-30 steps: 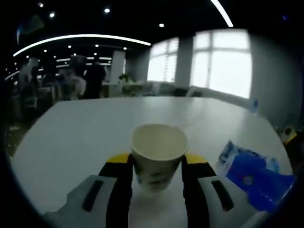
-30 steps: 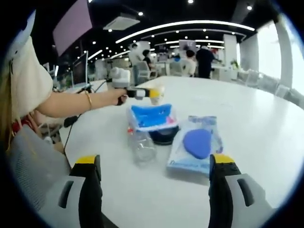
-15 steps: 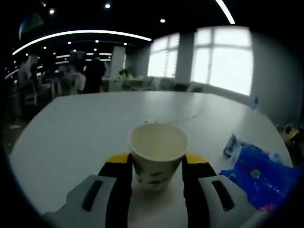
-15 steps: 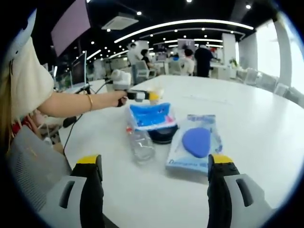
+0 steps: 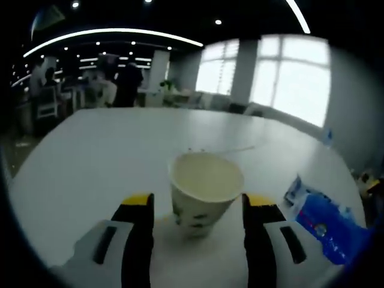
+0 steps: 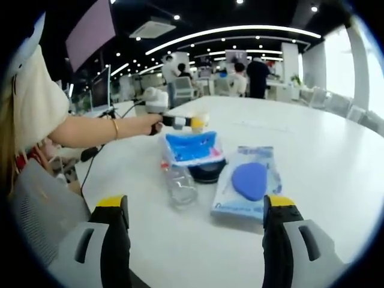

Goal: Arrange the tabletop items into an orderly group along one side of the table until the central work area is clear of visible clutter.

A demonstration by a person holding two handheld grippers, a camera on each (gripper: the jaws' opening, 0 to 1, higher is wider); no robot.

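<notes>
In the left gripper view, my left claw (image 5: 198,207) sits low in the frame with its jaws spread, a gap showing on either side of the paper cup (image 5: 206,189) that stands upright between them on the white counter (image 5: 90,156). At the lower right of that view lies a blue packet (image 5: 327,225), flat on the counter and apart from the cup.

In the right gripper view, my right claw (image 6: 195,240) is spread wide at the bottom, holding nothing. Just beyond it, mid-frame, a clear plastic bottle (image 6: 177,180) lies on its side beside a flat pack with a blue oval (image 6: 249,180). Behind the bottle a blue pouch (image 6: 192,147) rests on a dark round object (image 6: 207,171); I cannot tell what that is. Further back, left of centre, my hand (image 6: 147,123) holds the left claw by the cup.
</notes>
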